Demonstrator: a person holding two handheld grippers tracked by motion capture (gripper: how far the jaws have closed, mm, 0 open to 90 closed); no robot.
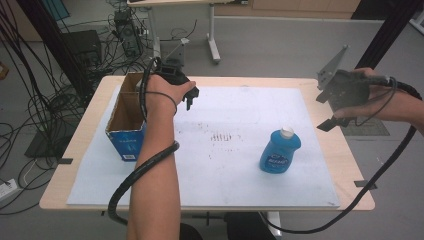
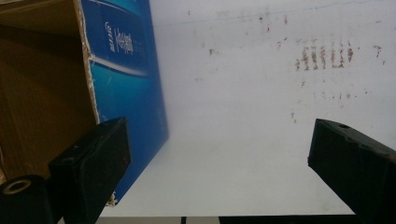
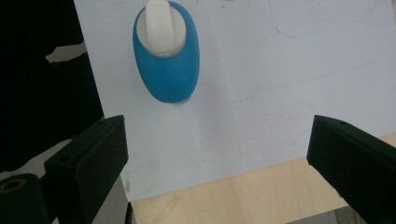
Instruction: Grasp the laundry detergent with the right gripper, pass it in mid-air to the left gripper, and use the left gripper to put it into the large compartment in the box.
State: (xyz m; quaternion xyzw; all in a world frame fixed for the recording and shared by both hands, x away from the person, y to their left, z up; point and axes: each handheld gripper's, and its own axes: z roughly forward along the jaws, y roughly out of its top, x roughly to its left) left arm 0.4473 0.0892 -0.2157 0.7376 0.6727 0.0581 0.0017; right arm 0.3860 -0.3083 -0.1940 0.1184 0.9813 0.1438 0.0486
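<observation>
1. your cardboard box (image 1: 126, 120) stands open-topped at the left edge of the white sheet (image 1: 225, 175) on the desk (image 1: 85, 150). its inside is plain brown card, its outer walls glossy blue print, and the inner walls you can see are bare. the floor of the box is hidden.
2. the blue dish soap bottle (image 1: 279, 152) stands upright on the right half of the sheet, well apart from the box. it is smooth translucent plastic, oval from above, with a white cap (image 3: 159, 25) and a printed label.
3. your left hand-held gripper (image 1: 190, 98) hangs just right of the box's far end, jaws wide, with nothing between them.
4. your right hand-held gripper (image 1: 330, 120) hovers over the desk's right edge, near the bottle but apart from it, jaws wide and empty.
5. the sheet is matte, with faint reddish-brown specks near its middle; the desk edge is pale wood.
</observation>
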